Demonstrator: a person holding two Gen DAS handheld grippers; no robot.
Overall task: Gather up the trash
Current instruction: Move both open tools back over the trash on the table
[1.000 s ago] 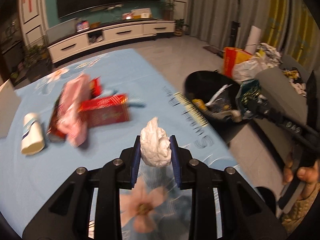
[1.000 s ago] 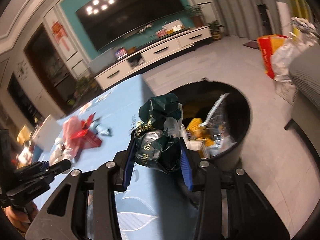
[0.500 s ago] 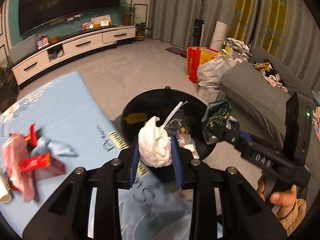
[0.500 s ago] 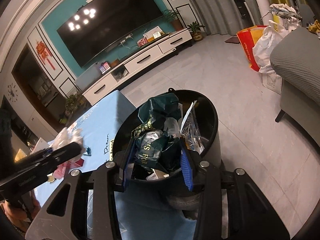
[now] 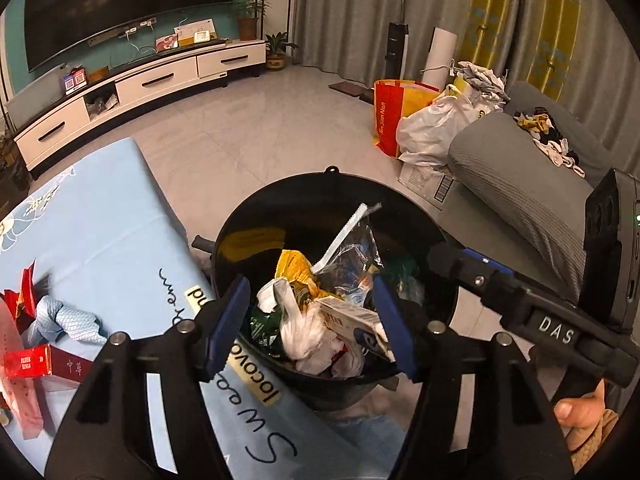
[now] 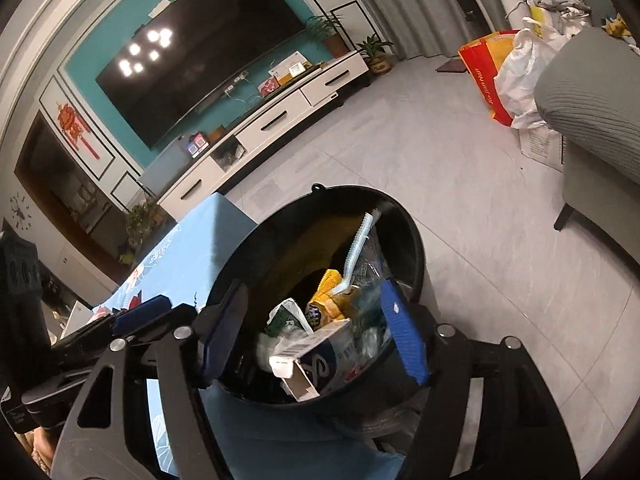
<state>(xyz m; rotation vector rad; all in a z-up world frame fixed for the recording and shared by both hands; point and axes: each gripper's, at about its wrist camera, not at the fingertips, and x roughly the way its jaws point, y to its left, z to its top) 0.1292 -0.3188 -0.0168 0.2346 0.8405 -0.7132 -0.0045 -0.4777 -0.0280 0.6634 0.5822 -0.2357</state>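
Observation:
A black round bin (image 5: 248, 216) (image 6: 400, 208) stands on the floor against the edge of the blue-clothed table (image 5: 100, 220). It holds several wrappers, a carton and a crumpled white tissue (image 5: 304, 328). My left gripper (image 5: 310, 322) hangs over the bin's near side, its jaws opening with nothing between the pads. My right gripper (image 6: 314, 334) is over the same bin, its jaws also opening and empty. A dark green wrapper (image 5: 402, 272) lies inside at the right. Red packets (image 5: 40, 360) and a pale blue wrapper (image 5: 64, 320) remain on the table.
A grey sofa (image 5: 520, 184) stands to the right of the bin, with a white bag (image 5: 432, 128) and an orange bag (image 5: 388, 116) beyond it. A white TV cabinet (image 5: 140, 84) lines the far wall. Open tiled floor (image 6: 460, 200) lies past the bin.
Both grippers moved from the table to above the bin and opened. The white tissue left the left gripper and the green wrapper left the right; both fell into the bin.

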